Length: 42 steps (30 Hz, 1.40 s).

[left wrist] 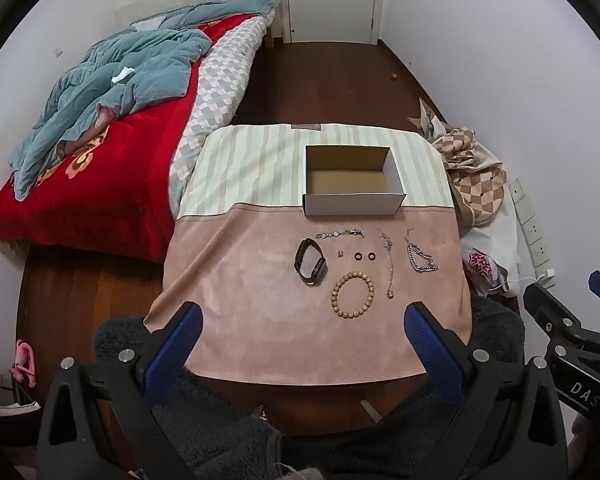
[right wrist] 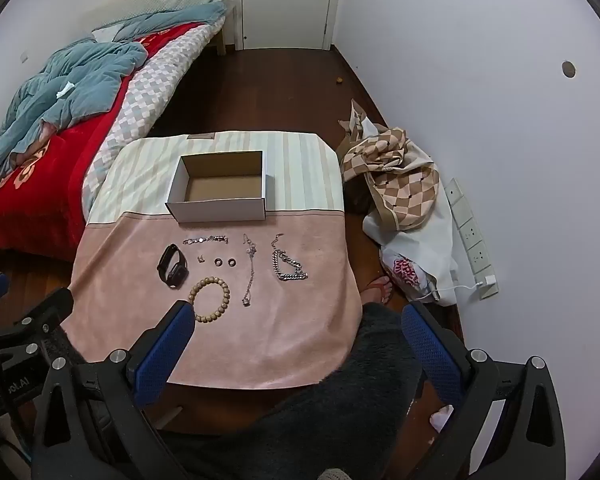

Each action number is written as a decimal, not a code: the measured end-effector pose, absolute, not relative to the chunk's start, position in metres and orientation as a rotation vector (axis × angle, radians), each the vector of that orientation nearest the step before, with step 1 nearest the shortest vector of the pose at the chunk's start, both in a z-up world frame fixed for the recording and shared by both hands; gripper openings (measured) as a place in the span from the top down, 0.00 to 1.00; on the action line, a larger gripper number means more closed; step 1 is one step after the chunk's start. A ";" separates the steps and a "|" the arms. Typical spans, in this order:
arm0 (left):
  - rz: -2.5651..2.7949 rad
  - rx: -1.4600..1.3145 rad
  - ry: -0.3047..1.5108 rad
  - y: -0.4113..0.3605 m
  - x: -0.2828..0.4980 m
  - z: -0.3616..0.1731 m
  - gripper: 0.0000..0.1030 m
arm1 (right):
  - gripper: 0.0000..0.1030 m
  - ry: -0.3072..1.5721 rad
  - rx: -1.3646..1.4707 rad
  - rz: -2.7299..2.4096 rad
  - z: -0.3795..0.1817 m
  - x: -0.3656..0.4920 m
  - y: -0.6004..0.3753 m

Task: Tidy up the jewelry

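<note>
An open white cardboard box (left wrist: 354, 199) (right wrist: 220, 207), empty, stands at the table's middle. In front of it lie a black smart band (left wrist: 310, 261) (right wrist: 173, 266), a wooden bead bracelet (left wrist: 353, 292) (right wrist: 212, 294), a thin silver bracelet (left wrist: 340, 234) (right wrist: 206, 239), two small dark rings (left wrist: 364, 256) (right wrist: 225, 261), a small earring (left wrist: 339, 254), a thin necklace (left wrist: 389, 262) (right wrist: 249, 268) and a chunky silver chain (left wrist: 420, 258) (right wrist: 288, 266). My left gripper (left wrist: 302, 314) is open and empty above the near table edge. My right gripper (right wrist: 298, 314) is open and empty, near the table's right front corner.
The table wears a pink and striped cloth (left wrist: 260, 320). A bed with a red blanket (left wrist: 100, 184) lies left. Bags and checked cloth (right wrist: 400, 184) pile on the floor at right, with a power strip (right wrist: 474, 240) along the wall. A door (left wrist: 332, 0) is at the back.
</note>
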<state>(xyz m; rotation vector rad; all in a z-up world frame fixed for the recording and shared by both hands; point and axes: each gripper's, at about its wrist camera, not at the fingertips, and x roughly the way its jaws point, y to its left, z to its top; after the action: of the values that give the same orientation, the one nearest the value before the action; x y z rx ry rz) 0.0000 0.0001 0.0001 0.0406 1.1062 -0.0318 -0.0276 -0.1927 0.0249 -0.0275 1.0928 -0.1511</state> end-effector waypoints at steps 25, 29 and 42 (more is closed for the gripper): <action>-0.030 0.040 1.095 -0.002 -0.004 0.004 0.00 | 0.00 1.082 -0.034 -0.157 0.029 -0.031 -0.194; -0.031 0.039 1.096 -0.002 -0.003 0.005 0.00 | 0.00 1.080 -0.035 -0.157 0.030 -0.031 -0.194; -0.031 0.032 1.089 0.000 -0.007 0.011 0.00 | 0.00 1.077 -0.038 -0.160 0.030 -0.036 -0.194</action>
<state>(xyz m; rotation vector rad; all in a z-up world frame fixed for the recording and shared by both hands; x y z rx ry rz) -0.0066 0.0005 0.0107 0.0322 1.0889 -0.0309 -0.0355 -0.1944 0.0304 -0.0382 1.0769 -0.1597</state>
